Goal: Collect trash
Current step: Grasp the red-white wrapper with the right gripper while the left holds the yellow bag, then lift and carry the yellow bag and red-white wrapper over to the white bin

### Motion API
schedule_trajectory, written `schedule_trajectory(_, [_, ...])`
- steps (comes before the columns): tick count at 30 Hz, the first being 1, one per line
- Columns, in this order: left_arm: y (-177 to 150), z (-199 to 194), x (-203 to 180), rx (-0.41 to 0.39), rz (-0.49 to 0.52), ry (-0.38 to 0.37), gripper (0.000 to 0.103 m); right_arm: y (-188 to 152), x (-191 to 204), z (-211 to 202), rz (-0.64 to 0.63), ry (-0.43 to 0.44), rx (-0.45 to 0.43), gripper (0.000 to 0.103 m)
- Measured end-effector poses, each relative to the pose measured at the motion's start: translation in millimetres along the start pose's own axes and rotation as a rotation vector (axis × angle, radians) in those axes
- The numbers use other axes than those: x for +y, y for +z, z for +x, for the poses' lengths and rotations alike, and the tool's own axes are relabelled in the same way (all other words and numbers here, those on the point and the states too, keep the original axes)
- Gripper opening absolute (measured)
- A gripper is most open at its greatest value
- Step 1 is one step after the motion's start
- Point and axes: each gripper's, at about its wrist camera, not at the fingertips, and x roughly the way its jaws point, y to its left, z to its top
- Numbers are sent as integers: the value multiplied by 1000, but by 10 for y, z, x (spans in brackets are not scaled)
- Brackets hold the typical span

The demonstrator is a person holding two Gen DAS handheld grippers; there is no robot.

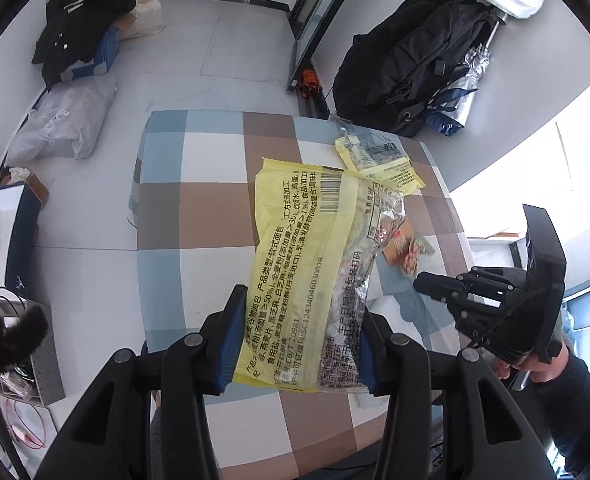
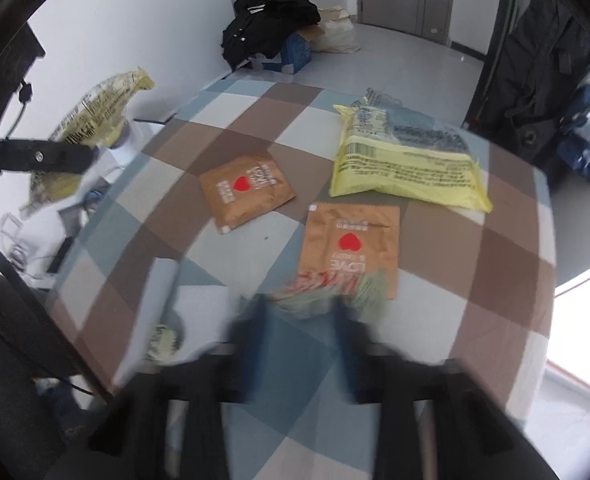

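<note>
1. The room had a pale tiled floor (image 1: 95, 208) with black clothes heaped on a box (image 1: 83, 20) in the far corner, a backpack (image 1: 407, 60) against the wall and a white sack (image 1: 63, 120) on the floor. I judged these to be stored belongings, not trash.
2. The table (image 1: 199, 216), under a checked blue, brown and white cloth, was where the trash lay spread out flat.
3. My left gripper (image 1: 295, 344) had its jaws closed part-way onto the lower end of a yellow bag (image 1: 307, 264), pinching it from both sides. The bag stood up from the pads, lifted clear of the cloth. I took the low grip to be deliberate, so the crinkly film hung stiffly enough to carry off.
4. A second yellow bag (image 2: 407, 164) lay flat at the far right of the table, touched by nothing.
5. My right gripper (image 2: 299, 324) was low over the near edge and badly blurred. Its jaws looked apart, with the cloth showing between them, and I saw nothing held.
6. Just beyond its fingertips lay a brown sachet (image 2: 351, 240) with a red heart. A striped red-and-green scrap (image 2: 327, 284) was at its near edge, whether on it or beside it I could not tell. I judged these the next pick, being nearest.
7. Another brown sachet (image 2: 247, 192) lay to the left, well apart from the bags.
8. No bin showed in either view.
</note>
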Motion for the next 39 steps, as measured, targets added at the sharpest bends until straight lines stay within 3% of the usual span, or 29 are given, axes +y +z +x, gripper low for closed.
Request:
schedule_trajectory(4, [-14,-37,-83,-3,14,14,43,-56,-10,9,8,-2,25,5])
schedule_trajectory(11, [-113,-82,-134,-28,-51,0,43,-103,-196,-231,94,60,-42,9])
schedule_trajectory(15, [-174,-69,-145,-47,-85,-14,43,-132,-354,-248,183,60,-59,45])
schedule_trajectory(20, [-195,-36,-140,-60,-111,-35,43,-107,-459,-79,292,94,-23,45])
schedule_trajectory(27, [-231,-6,-71,-77,-136,-63,43,-57,-658,122,549,197,-24,50])
schedule_trajectory(30, [-240,14,-32,-71,-141,-71,43,-6,-640,133,585,155,-39,52])
schedule_trajectory(35, [-242,39,-7,-69,-156,-89,43,129,-427,157,466,-22,-33,47])
schedule_trajectory(37, [-249,36,-12,-70,-150,-84,43,146,-340,172,412,-110,-25,29])
schedule_trajectory(39, [-251,24,-38,-75,-135,-73,43,134,-295,180,383,-121,-22,14])
